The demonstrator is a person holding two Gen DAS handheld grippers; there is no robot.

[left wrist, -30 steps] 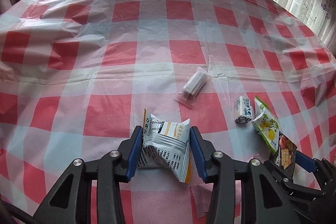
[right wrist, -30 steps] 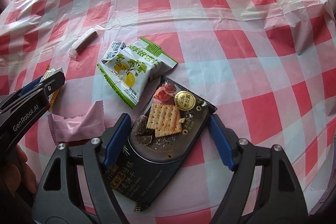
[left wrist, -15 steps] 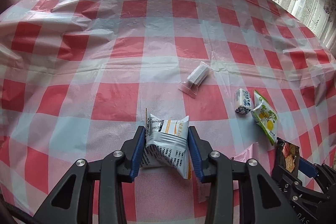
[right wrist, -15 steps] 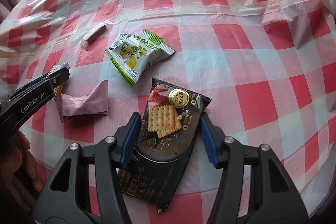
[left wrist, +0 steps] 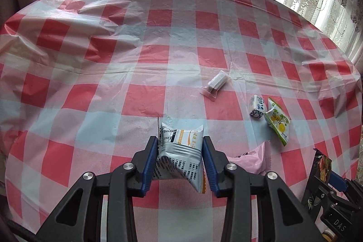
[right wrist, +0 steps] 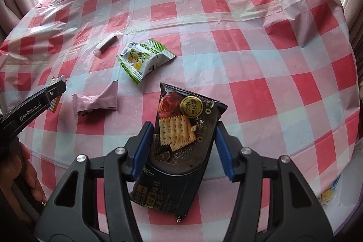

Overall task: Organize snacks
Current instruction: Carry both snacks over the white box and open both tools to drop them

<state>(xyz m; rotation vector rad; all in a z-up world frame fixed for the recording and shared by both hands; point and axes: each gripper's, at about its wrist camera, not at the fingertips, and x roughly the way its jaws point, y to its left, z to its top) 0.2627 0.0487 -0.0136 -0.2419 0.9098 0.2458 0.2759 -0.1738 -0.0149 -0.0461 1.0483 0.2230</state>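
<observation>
Red-and-white checked plastic covers the tabletop. A silver snack packet is clamped between the left gripper fingers at lower centre. A black cracker packet is gripped by the right gripper. A pink wrapper, green-edged packet and small white packet are seen lying apart.

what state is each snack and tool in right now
left tool: shut on the silver snack packet
silver snack packet: pinched, lifted off the tablecloth
right tool: shut on the black cracker bag
black cracker bag: held, tilted
pink packet: lying flat, crumpled
green lemon candy bag: lying flat, sealed
clear-wrapped white bar: lying loose
small blue-and-white packet: lying beside the green bag
</observation>
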